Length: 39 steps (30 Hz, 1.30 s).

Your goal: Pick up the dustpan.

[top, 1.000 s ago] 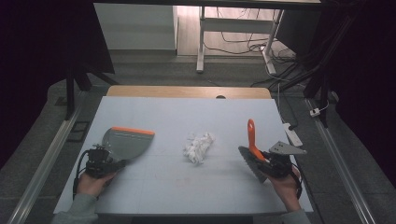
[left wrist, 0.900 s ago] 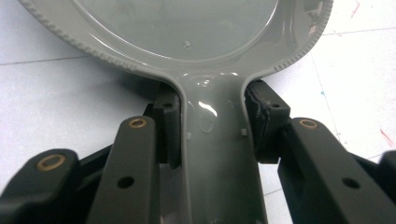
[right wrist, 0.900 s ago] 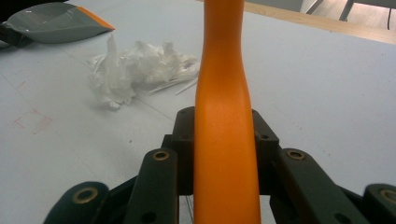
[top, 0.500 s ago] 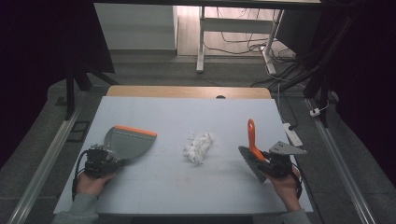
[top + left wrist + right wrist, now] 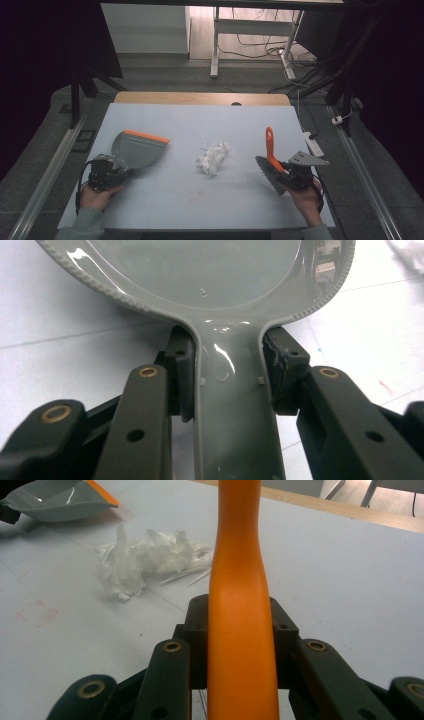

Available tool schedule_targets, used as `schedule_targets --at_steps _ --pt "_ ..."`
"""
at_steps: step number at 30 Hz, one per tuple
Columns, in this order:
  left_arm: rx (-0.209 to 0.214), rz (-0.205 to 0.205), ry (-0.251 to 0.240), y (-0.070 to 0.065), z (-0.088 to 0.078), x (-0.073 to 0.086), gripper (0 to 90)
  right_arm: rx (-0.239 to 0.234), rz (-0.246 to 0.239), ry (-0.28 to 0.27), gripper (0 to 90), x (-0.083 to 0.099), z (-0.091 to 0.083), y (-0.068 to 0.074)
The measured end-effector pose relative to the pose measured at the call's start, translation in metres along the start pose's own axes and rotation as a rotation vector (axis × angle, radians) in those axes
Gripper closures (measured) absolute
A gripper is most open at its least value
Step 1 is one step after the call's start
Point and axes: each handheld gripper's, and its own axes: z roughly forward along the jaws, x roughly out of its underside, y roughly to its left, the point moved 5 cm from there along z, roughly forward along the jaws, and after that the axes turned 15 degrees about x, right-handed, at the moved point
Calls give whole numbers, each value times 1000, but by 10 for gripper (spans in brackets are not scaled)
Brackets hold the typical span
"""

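A grey dustpan [image 5: 137,149] with an orange front lip lies at the left of the white table top [image 5: 190,120]. My left gripper [image 5: 116,171] is shut on the dustpan handle [image 5: 231,405], its pads [image 5: 181,375] pressed against both sides. At the right, my right gripper [image 5: 280,172] is shut on a hand brush [image 5: 270,150] with an orange handle [image 5: 240,595] that points away from me and dark bristles near my hand. A crumpled wad of white paper [image 5: 212,157] lies between the two tools; the right gripper view has the paper wad [image 5: 145,557] ahead and to the left, with the dustpan [image 5: 55,500] beyond.
A wooden strip [image 5: 200,98] borders the table's far edge. Metal rails [image 5: 45,175] run along both sides of the table. A white power strip [image 5: 312,143] lies off the right edge. Desk legs and cables [image 5: 260,45] are on the floor beyond.
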Motion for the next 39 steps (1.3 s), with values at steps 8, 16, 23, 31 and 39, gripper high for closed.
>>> schedule_targets --at_steps 8,16,23,31,39 --pt "42 56 -32 -4 -8 -3 611 2 0 -6 701 -1 -1 -1" --pt "67 76 -55 -3 -17 -4 611 6 12 -18 701 -4 -4 -5" --pt "127 109 -70 -7 -21 -6 611 7 32 -26 701 -6 -5 -9" --pt "177 179 -81 -22 -28 -8 611 5 35 -35 701 -7 -7 -7" --pt "216 236 -60 -36 -28 -9 610 -10 23 -32 702 -7 -7 0"
